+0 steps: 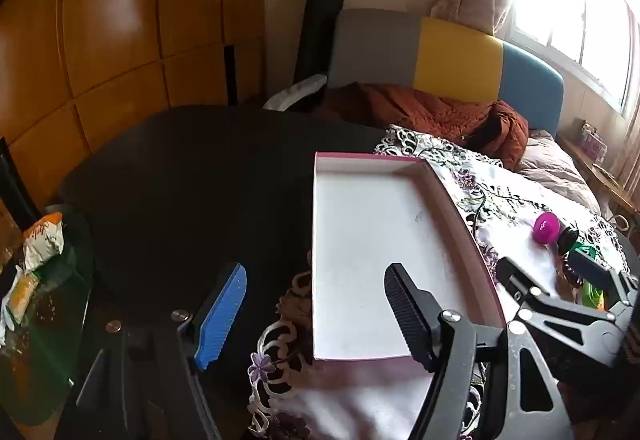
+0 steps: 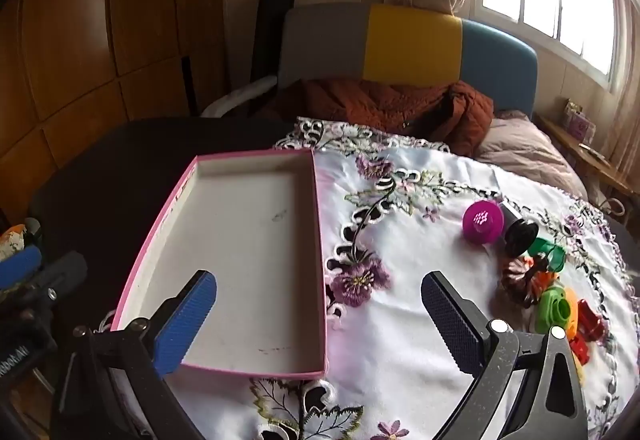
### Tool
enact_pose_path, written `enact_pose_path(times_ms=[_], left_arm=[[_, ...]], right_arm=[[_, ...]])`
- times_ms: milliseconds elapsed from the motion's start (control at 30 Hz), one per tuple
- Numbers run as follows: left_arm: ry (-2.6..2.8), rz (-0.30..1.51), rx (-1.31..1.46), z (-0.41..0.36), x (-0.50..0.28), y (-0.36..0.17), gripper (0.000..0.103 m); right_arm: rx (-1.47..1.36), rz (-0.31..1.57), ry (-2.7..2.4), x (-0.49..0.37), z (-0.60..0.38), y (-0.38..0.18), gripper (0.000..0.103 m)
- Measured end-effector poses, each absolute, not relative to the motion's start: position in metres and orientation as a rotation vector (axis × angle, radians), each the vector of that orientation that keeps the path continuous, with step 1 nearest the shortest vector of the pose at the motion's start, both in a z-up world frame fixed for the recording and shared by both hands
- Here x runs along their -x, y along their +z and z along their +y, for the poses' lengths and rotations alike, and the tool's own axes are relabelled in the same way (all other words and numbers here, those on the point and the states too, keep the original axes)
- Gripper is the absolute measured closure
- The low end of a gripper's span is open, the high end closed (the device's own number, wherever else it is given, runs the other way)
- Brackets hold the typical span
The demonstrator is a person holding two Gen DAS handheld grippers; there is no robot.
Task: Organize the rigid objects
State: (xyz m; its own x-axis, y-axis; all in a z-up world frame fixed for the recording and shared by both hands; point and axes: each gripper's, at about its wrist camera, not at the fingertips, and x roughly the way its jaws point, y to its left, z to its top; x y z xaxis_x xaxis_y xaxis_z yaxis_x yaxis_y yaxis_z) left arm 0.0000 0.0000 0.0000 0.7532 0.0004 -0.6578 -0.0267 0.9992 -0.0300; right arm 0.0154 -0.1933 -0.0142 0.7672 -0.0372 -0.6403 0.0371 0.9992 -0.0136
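An empty pink-edged shallow box [image 2: 248,252] lies on an embroidered white cloth [image 2: 400,320]; it also shows in the left wrist view [image 1: 380,252]. A pile of small plastic pieces lies to its right: a magenta spool [image 2: 482,222], a black spool [image 2: 520,234], a green piece [image 2: 550,252], a lime piece [image 2: 554,310] and red pieces [image 2: 588,328]. The magenta spool also shows in the left wrist view [image 1: 546,227]. My right gripper [image 2: 320,324] is open and empty over the box's near right corner. My left gripper [image 1: 316,316] is open and empty at the box's left edge.
A dark round table [image 1: 192,180] carries the cloth. A glass side table [image 1: 48,320] with snack packets [image 1: 42,240] stands at the left. A bed with a rust quilt [image 2: 392,104] and a grey, yellow and blue headboard [image 2: 408,44] lies behind. Wooden wardrobe doors [image 1: 112,20] stand far left.
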Motion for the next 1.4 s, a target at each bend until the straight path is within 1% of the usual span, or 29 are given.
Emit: enact_pose_path(times_ms=[133,167,267,367,1400], left_arm=[[0.022,0.704,0.020,-0.003,0.002,0.000,0.030],[0.021,0.741,0.045,0.000,-0.005,-0.007,0.030],[0.023,0.752,0.065,0.006,-0.009,-0.014,0.030],[0.035,0.746,0.056,0.005,-0.007,-0.016,0.030],[0.039,0.762,0.020,0.001,-0.008,-0.014,0.030]], right_arm=[[-0.004,0.715,-0.022,-0.020,-0.191,-0.019,0.000],[-0.020,0.725,-0.015,-0.026,-0.195,-0.014,0.000],[0.008,0.678,-0.031,-0.018,-0.184,-0.008,0.000],[0.009,0.681,-0.027,-0.017,-0.183,-0.012,0.000],[0.023,0.680,-0.004,-0.016,-0.181,-0.017,0.000]])
